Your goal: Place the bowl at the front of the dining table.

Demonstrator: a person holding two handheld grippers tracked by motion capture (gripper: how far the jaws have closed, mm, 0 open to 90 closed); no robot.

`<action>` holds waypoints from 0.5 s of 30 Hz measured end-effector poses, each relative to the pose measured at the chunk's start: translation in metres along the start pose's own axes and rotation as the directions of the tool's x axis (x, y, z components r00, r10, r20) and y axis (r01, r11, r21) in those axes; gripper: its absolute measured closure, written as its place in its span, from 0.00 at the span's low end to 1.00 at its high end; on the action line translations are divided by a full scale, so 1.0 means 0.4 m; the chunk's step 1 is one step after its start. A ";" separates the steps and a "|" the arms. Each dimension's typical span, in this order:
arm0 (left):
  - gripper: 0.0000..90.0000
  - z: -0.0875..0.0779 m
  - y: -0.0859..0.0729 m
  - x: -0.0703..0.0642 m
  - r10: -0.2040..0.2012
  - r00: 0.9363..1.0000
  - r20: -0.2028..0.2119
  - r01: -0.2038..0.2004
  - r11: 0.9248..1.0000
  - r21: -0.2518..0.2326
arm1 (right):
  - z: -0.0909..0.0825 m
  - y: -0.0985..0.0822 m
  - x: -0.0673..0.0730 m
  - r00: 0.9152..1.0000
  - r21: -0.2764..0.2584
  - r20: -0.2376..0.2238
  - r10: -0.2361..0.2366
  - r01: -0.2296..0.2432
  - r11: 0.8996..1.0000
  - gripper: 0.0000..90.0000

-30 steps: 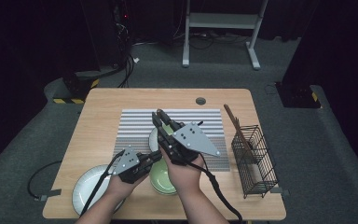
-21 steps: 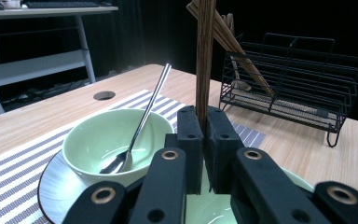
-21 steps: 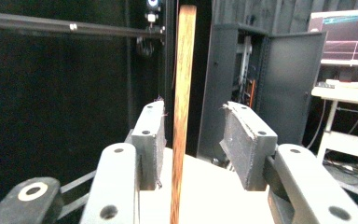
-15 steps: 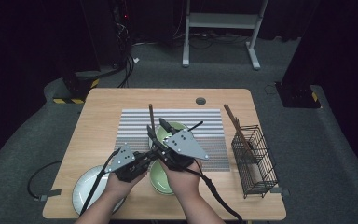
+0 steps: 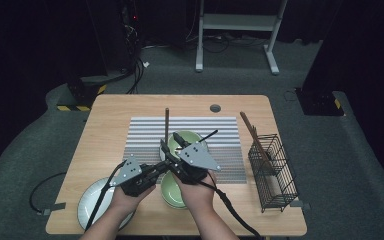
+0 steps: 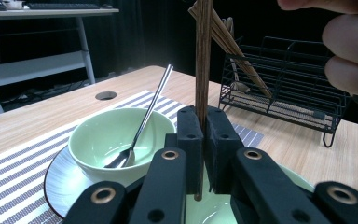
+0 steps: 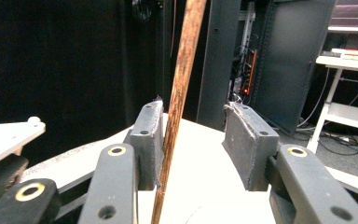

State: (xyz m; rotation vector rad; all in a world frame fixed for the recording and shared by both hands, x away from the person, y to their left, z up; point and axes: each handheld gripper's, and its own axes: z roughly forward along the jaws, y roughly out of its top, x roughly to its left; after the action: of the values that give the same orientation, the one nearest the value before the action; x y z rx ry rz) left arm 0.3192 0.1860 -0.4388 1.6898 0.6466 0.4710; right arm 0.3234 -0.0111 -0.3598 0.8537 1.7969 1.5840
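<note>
The left tongs (image 6: 200,135) are clenched on a wooden chopstick (image 6: 203,60), which stands upright between their pads over a green bowl (image 5: 172,192) at the desk's (image 5: 110,115) near edge. The right tongs (image 7: 193,140) have just been opening — the same chopstick passes between their jaws, beside one pad and clear of the other. Just beyond both tongs sits a second green bowl (image 6: 116,142) on a plate (image 6: 58,179), with a spoon (image 6: 144,123) leaning in it — a wire basket (image 6: 284,84) stands further off.
</note>
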 end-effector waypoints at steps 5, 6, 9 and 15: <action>0.95 -0.001 -0.002 0.001 0.002 1.000 0.000 -0.002 1.000 -0.009 | 0.001 -0.003 -0.019 1.000 -0.001 0.018 0.015 -0.015 1.000 0.62; 0.95 -0.002 -0.003 0.001 0.003 1.000 0.000 -0.003 1.000 -0.009 | 0.001 -0.005 -0.024 1.000 0.001 0.021 0.012 -0.012 1.000 0.62; 0.95 -0.005 -0.004 0.001 0.000 1.000 0.002 0.000 1.000 -0.012 | 0.001 -0.009 -0.033 0.999 0.001 0.033 0.024 -0.024 1.000 0.62; 0.95 -0.011 -0.004 0.001 -0.006 1.000 0.008 0.007 1.000 -0.022 | 0.000 -0.018 -0.049 0.998 0.006 0.046 0.043 -0.044 0.999 0.62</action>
State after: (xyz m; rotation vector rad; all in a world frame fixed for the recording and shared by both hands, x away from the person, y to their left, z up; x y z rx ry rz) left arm 0.3164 0.1897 -0.4396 1.6677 0.6393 0.4654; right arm 0.3349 -0.0270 -0.3665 0.9311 1.7632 1.5736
